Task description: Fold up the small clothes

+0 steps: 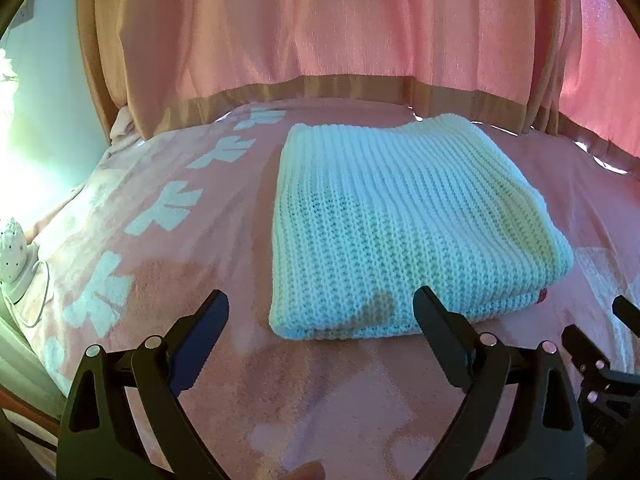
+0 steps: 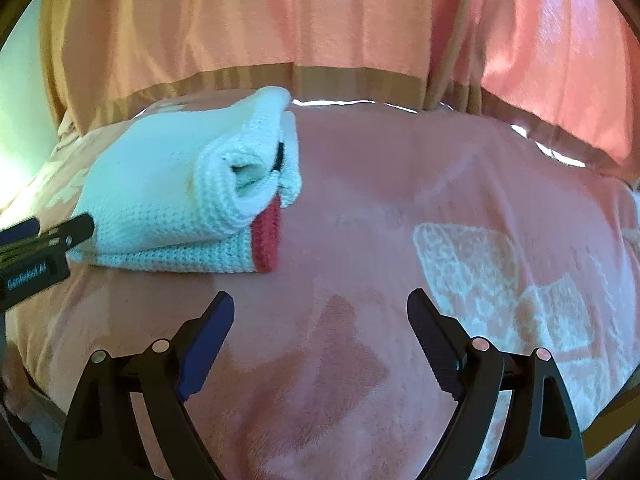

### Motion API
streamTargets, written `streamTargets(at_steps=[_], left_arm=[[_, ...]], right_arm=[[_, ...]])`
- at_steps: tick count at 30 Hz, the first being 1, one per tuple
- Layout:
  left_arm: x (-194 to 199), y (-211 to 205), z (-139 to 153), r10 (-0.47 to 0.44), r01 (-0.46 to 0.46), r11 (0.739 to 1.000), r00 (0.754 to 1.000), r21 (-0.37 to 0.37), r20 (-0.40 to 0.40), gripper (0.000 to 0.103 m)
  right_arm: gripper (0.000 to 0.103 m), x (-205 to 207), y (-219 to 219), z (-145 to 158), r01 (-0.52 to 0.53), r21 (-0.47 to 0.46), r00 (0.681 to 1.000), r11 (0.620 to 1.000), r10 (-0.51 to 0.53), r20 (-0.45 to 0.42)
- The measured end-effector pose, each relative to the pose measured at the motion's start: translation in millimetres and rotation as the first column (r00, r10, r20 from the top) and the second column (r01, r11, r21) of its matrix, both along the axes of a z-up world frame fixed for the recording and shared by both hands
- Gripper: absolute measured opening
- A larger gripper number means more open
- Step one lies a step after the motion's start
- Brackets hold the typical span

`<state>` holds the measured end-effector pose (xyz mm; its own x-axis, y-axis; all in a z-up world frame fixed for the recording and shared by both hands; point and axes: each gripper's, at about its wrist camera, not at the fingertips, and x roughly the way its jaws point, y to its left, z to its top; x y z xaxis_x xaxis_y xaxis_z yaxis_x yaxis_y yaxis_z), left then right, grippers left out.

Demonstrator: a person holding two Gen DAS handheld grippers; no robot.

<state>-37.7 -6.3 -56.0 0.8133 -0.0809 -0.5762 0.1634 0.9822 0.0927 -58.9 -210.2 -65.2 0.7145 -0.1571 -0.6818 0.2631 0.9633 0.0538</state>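
Observation:
A white ribbed knit garment lies folded into a thick rectangle on the pink blanket. In the right wrist view the knit garment shows its layered folded end and a red trim at its near right corner. My left gripper is open and empty, just in front of the garment's near edge. My right gripper is open and empty over bare blanket, to the right of the garment. The left gripper also shows at the left edge of the right wrist view, against the garment's near side.
The blanket has white cross-shaped patterns on its left and a white patch on its right. Pink curtains with a tan band hang right behind the surface. A spotted white object with a cord sits at the left edge.

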Motion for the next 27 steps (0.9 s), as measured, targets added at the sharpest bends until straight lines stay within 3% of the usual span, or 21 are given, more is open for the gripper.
streamTargets(at_steps=[8,20,22,27], left_arm=[[-1.7,-3.9,-5.3,0.001,-0.001,1.000,1.000,0.006,0.001,0.091],[-2.6,-5.0,-7.0,0.015,-0.015,1.000,1.000,0.011,0.006,0.091],[-3.1,-5.2,-6.4,0.020,-0.020,1.000,1.000,0.017,0.008,0.098],[-5.4,-4.7,-8.7,0.020,-0.020,1.000,1.000,0.014,0.008,0.098]], right_arm=[[0.086,4.9,-10.9,-10.4,0.051,0.061,0.998,0.997,-0.049,-0.034],[0.086,4.8,3.6,-9.1,0.007,0.022,1.000,1.000,-0.007,-0.021],[0.086,4.7,6.8,-8.3,-0.002,0.011,1.000,1.000,0.002,-0.019],[0.086,6.2,10.3,-8.6,-0.012,0.000,1.000,1.000,0.012,-0.021]])
